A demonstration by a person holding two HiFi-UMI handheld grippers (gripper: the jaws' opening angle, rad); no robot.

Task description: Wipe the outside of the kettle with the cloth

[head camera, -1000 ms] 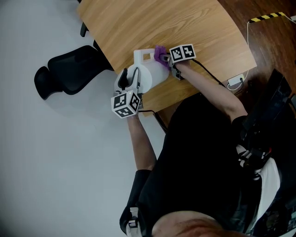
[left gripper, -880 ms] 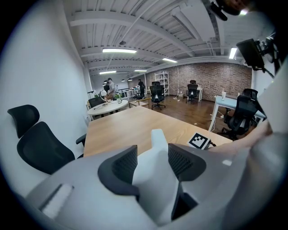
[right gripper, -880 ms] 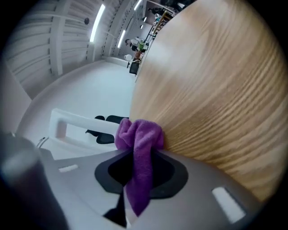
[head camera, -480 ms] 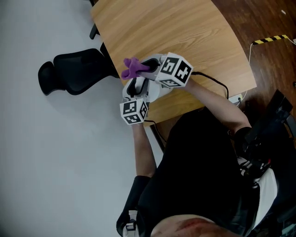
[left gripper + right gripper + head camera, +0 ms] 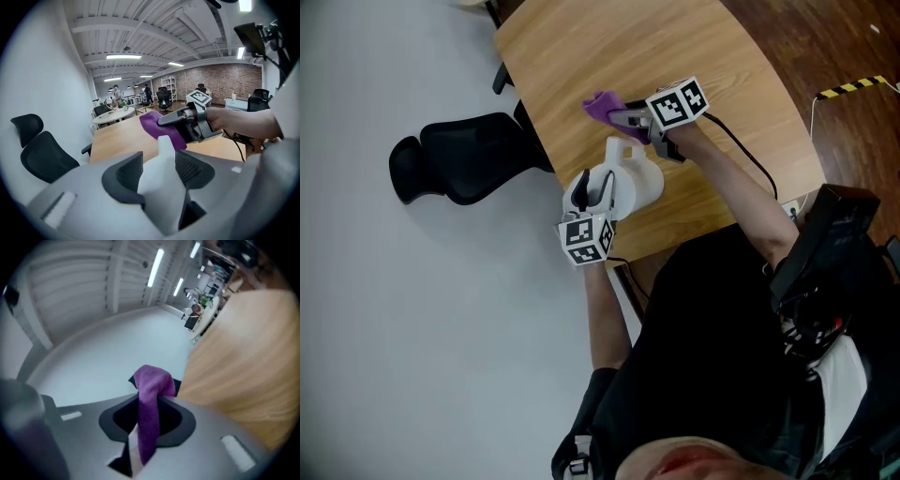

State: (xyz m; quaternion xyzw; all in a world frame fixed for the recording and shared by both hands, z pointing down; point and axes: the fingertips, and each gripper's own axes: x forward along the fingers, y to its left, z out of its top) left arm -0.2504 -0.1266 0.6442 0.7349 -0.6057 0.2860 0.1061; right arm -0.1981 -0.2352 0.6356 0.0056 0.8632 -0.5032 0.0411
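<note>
A white kettle [image 5: 639,186] stands near the front edge of the wooden table [image 5: 712,56]. My left gripper [image 5: 592,189] is shut on its handle from the near left; in the left gripper view the white handle [image 5: 161,194] fills the gap between the two black pads. My right gripper [image 5: 621,118] is shut on a purple cloth [image 5: 601,104], held in the air just past the kettle's far end, apart from it. In the right gripper view the cloth [image 5: 151,397] hangs between the jaws. The left gripper view shows the cloth [image 5: 161,127] and right gripper [image 5: 180,119] above the kettle.
A black office chair [image 5: 464,159] stands on the pale floor left of the table. A black cable [image 5: 741,155] trails from my right gripper over the table to a white plug [image 5: 788,208] at its edge. More tables and chairs stand far off [image 5: 110,116].
My right gripper has lifted the cloth away from the kettle's side, swung over its top and now holds it in the air beyond the kettle. The left gripper keeps its grip on the handle.
</note>
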